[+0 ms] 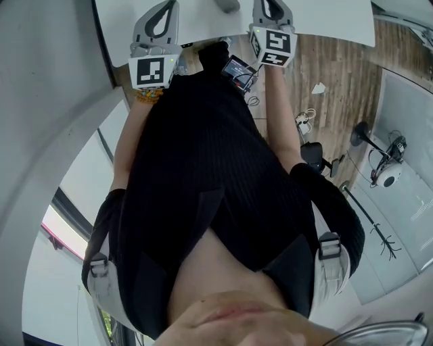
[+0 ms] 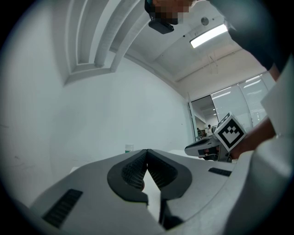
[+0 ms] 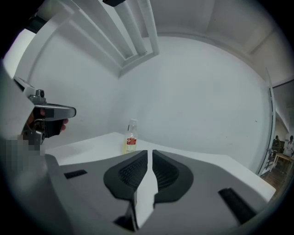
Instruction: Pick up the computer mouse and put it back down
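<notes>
My left gripper [image 2: 147,153] and right gripper [image 3: 150,153] are both closed and empty, and only the head view shows a grey thing [image 1: 229,5], perhaps the mouse, on the far white table [image 1: 325,20] between them.

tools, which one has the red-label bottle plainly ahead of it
The right tool: the bottle stands on the white table beyond its shut tips. The left tool faces mostly bare wall.

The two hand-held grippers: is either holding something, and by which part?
Nothing is held. The left hand-held gripper and the right hand-held gripper are both shut, with nothing between the jaws.
</notes>
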